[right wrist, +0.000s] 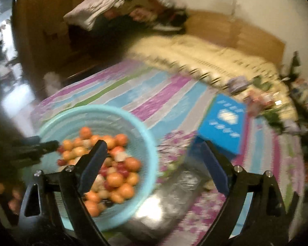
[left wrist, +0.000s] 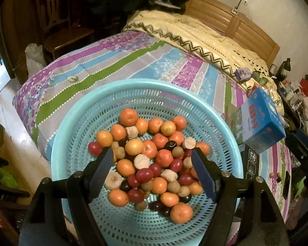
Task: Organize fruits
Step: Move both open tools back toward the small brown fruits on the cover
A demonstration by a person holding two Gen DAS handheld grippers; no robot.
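Observation:
A light blue perforated basket [left wrist: 76, 123] sits on a striped bedspread and holds a heap of mixed fruit [left wrist: 152, 164]: oranges, red and dark round fruits, small brown ones and pale cut chunks. My left gripper [left wrist: 153, 153] is open and empty, hovering just above the heap. In the blurred right wrist view the basket [right wrist: 145, 139] is at lower left and my right gripper [right wrist: 154, 149] is open and empty beside it, over the bedspread. The left gripper's finger [right wrist: 41, 146] shows over the basket's left side.
A blue box [left wrist: 262, 123] lies on the bed right of the basket; it also shows in the right wrist view [right wrist: 223, 127]. A shiny silver packet [right wrist: 170, 203] lies by the basket. A cream blanket [left wrist: 195, 37], headboard and cluttered bedside lie beyond.

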